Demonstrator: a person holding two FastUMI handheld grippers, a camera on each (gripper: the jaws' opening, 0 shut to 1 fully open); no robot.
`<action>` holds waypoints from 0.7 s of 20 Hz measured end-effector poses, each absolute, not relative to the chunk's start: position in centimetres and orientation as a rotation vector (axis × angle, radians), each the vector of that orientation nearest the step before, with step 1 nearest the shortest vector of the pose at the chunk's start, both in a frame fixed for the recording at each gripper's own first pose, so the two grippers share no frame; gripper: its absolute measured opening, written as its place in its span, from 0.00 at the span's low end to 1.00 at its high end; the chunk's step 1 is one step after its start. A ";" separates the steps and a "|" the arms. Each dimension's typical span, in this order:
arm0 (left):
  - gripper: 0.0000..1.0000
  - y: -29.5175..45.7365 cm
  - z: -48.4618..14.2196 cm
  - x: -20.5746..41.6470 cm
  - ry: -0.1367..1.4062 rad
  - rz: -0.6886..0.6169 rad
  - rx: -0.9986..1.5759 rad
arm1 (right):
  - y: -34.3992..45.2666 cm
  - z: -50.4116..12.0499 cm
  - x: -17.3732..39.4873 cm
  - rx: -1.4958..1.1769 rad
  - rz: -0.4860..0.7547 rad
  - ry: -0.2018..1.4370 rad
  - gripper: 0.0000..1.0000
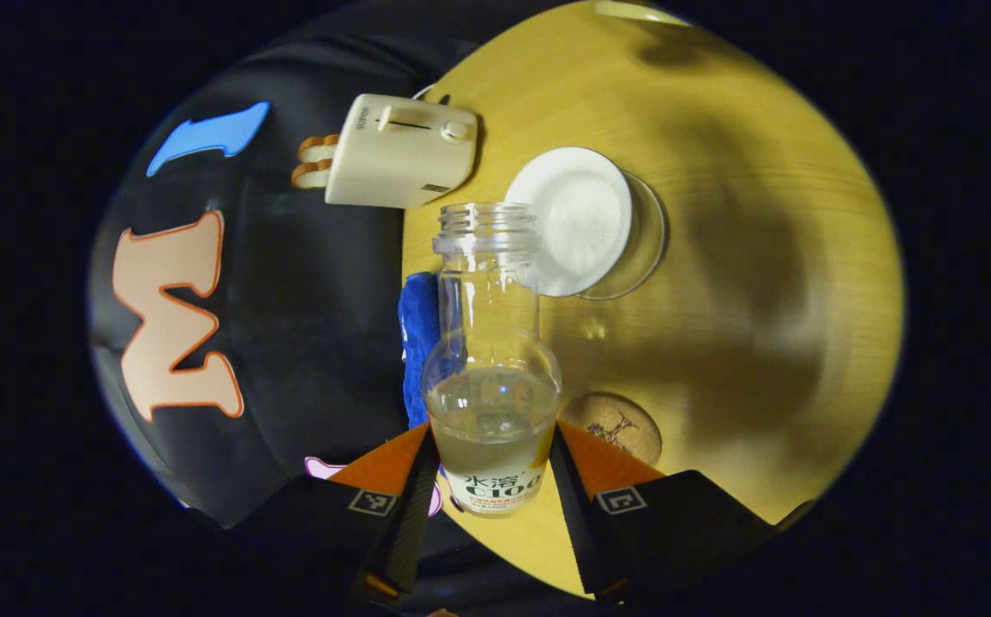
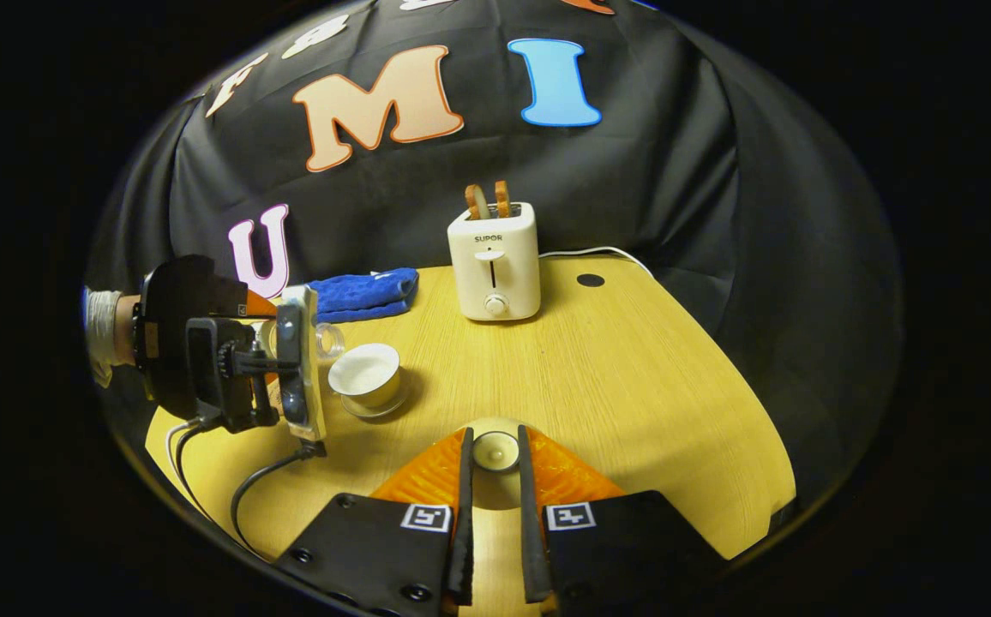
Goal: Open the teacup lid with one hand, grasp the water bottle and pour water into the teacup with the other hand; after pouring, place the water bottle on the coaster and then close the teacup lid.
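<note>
In the left gripper view my left gripper (image 1: 493, 463) is shut on the clear water bottle (image 1: 491, 377), uncapped and part full. The bottle is tipped over, its mouth right beside the rim of the white teacup (image 1: 581, 221) on its glass saucer (image 1: 645, 248). I see no stream of water. A round cork coaster (image 1: 615, 424) lies on the table near the bottle's base. In the right gripper view my right gripper (image 2: 493, 454) is shut on the knob of the pale teacup lid (image 2: 495, 450), held off to the right of the open teacup (image 2: 365, 374). The left gripper (image 2: 230, 351) hovers left of the cup.
A cream toaster (image 2: 495, 261) with two bread slices stands at the back of the round yellow table (image 2: 633, 386). A folded blue cloth (image 2: 363, 291) lies to the toaster's left. A cable (image 2: 264, 476) trails from the left gripper over the table's near left edge.
</note>
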State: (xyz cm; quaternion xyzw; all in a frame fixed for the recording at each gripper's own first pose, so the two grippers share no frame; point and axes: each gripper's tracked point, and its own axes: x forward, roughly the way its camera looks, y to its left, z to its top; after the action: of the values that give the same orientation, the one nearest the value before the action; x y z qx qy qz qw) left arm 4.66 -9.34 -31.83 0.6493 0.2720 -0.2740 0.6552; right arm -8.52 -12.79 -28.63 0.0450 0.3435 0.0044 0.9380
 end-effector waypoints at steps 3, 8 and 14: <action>0.68 -8.9 -31.9 4.1 0.605 -0.584 1.326 | -11.9 -28.3 -8.1 0.072 0.020 0.706 0.26; 0.69 -8.7 -32.0 3.9 0.595 -0.524 1.083 | -10.6 -28.0 -7.9 0.039 0.036 0.715 0.26; 0.69 -9.1 -31.8 3.4 0.553 -0.481 0.788 | -9.3 -27.3 -7.8 -0.001 0.054 0.721 0.26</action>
State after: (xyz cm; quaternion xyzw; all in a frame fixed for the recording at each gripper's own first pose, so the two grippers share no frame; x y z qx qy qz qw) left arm 3.44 -9.10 -31.83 0.3753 0.2634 -0.2291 0.8587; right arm -7.77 -9.30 -27.27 -0.0003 0.3527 0.0262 0.9354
